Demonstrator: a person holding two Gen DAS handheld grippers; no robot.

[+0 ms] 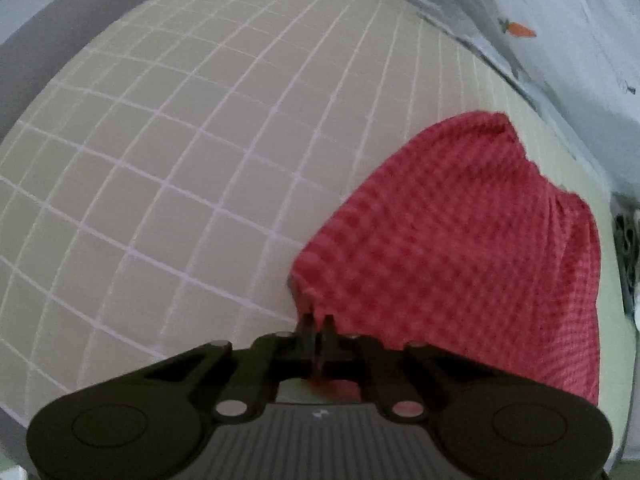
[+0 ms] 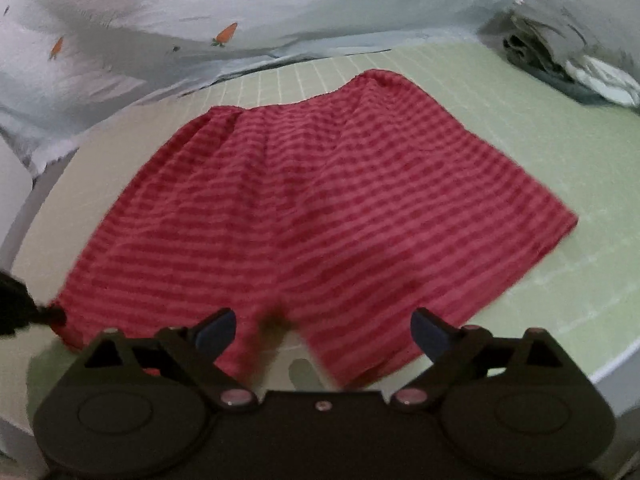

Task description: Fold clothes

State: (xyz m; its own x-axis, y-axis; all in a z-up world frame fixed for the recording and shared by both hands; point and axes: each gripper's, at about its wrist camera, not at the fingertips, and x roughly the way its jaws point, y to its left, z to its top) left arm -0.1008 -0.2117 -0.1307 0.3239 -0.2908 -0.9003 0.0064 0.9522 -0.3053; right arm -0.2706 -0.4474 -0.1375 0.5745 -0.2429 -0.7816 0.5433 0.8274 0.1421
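Observation:
A pair of red checked shorts (image 2: pixel 312 208) lies spread on a pale green grid mat (image 2: pixel 560 184), waistband at the far side and legs toward me. My left gripper (image 1: pixel 318 326) is shut on the hem corner of one leg of the shorts (image 1: pixel 460 248); it shows at the left edge of the right wrist view (image 2: pixel 24 312). My right gripper (image 2: pixel 323 330) is open and empty, its fingers spread on both sides of the crotch, just above the near hems.
A light grey sheet with small carrot prints (image 2: pixel 226 34) lies crumpled along the far side of the mat. A pile of grey and white clothes (image 2: pixel 568 68) sits at the far right corner. The mat's grid (image 1: pixel 180 160) stretches left of the shorts.

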